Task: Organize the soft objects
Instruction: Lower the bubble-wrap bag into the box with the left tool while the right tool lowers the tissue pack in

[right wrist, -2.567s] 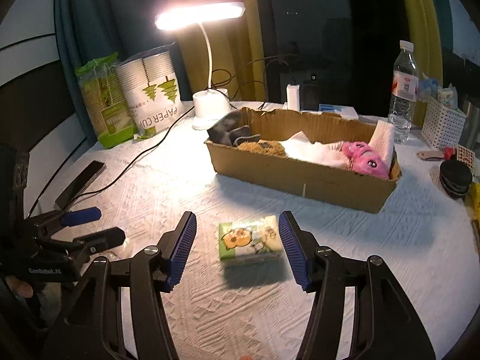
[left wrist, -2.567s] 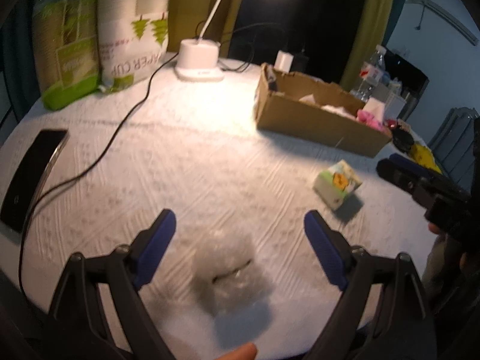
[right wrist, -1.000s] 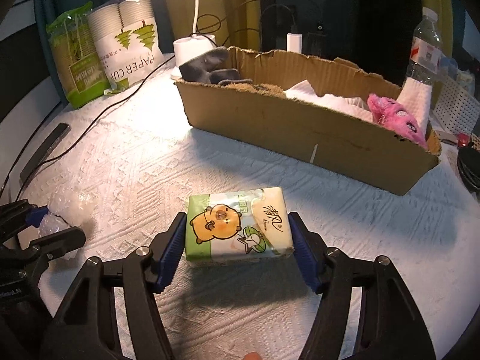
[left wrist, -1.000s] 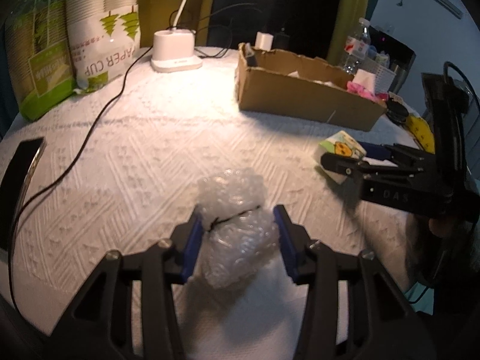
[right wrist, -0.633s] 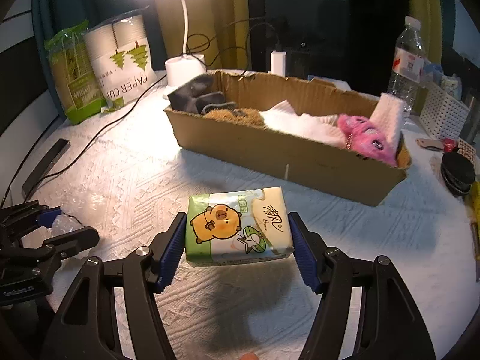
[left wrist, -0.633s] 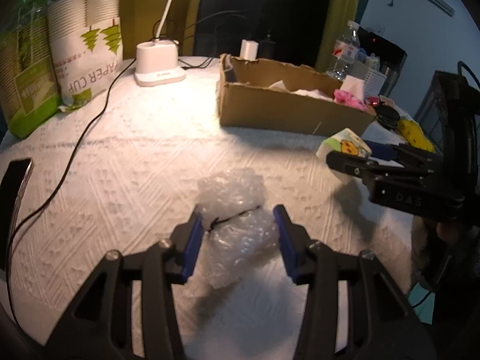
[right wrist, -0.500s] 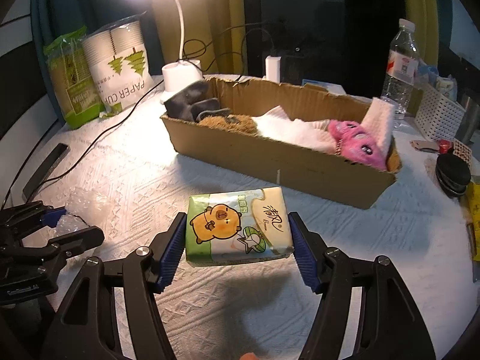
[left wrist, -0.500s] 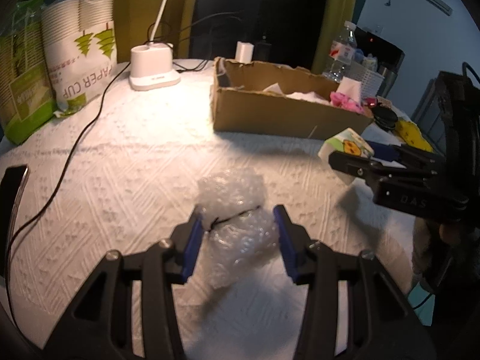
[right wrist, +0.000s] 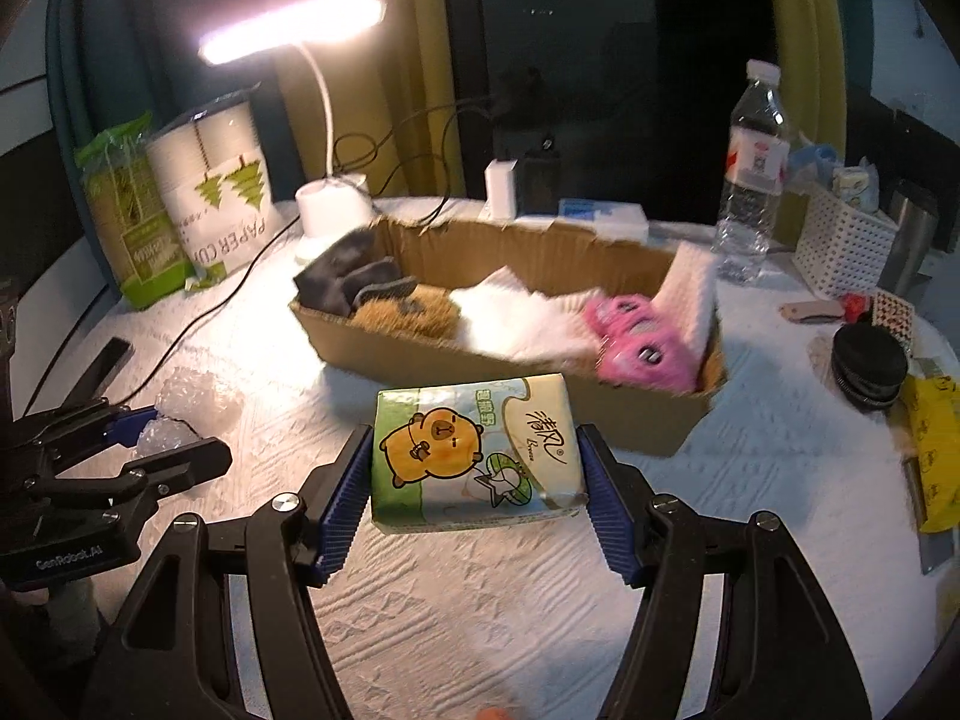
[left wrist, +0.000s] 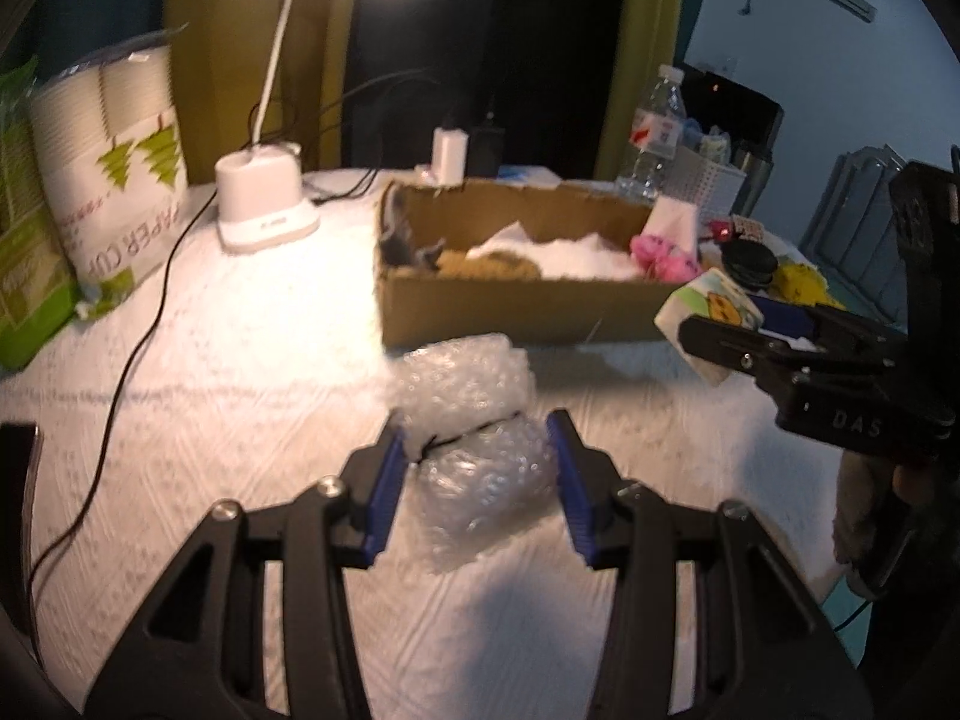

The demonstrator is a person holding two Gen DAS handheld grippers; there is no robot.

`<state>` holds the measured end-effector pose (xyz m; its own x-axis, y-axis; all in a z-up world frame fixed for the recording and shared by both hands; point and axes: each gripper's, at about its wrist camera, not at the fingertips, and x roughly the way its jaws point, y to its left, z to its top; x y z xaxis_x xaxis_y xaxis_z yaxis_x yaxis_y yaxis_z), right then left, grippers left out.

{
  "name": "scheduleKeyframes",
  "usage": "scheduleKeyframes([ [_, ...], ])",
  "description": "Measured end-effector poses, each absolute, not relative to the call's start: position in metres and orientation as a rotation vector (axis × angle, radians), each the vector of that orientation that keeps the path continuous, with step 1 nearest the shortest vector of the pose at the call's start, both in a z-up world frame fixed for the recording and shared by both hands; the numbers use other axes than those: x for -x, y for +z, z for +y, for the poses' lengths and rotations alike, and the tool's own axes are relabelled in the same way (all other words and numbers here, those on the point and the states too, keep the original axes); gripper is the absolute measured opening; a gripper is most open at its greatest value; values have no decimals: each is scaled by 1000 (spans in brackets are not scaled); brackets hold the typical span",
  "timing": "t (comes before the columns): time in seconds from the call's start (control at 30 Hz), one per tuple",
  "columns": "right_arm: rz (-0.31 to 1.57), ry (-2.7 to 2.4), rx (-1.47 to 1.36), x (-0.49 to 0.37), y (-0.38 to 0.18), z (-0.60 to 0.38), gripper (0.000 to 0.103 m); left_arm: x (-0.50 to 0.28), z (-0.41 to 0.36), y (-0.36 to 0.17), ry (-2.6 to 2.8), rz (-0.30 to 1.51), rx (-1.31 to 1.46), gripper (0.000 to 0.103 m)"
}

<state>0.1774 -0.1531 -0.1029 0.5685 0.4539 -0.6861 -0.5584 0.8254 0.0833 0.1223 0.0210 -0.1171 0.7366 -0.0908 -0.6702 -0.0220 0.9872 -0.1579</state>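
Nearest the cameras, two black handheld grippers with blue ribbed pads are each carrying one soft object above the white textured tablecloth [right wrist: 492, 630]. The left gripper [left wrist: 477, 480] is squeezing one crumpled wad of clear bubble wrap [left wrist: 474, 426] between its pads; the wad is bulging out ahead of the fingertips, and a thin dark band is crossing its middle. The right gripper [right wrist: 477, 480] is pinching one rectangular soft pack of tissues [right wrist: 474, 450] by its short ends; the pack is showing an orange cartoon animal on a pale green and white wrapper, and it is hanging clear of the cloth.

Just beyond both, one long, shallow brown cardboard box [right wrist: 510, 360] is sitting on the table, already holding one grey fabric item [right wrist: 348, 282], one tan fuzzy item [right wrist: 408, 312], one white fluffy cloth [right wrist: 510, 312], one pink plush toy [right wrist: 642, 342] and one white textured pad [right wrist: 690, 294] leaning at its right end.

Farther back, one lit white desk lamp [right wrist: 330, 204], one sleeve of paper cups [right wrist: 216, 192] and one clear plastic water bottle [right wrist: 750, 174] are standing near the table's far edge.
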Motion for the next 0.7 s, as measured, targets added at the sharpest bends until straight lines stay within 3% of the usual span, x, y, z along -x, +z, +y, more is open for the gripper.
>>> scheduleKeyframes([
  [0.7, 664, 560, 108, -216, -66, -172, 69, -181, 24, -63, -76, 617, 112, 47],
])
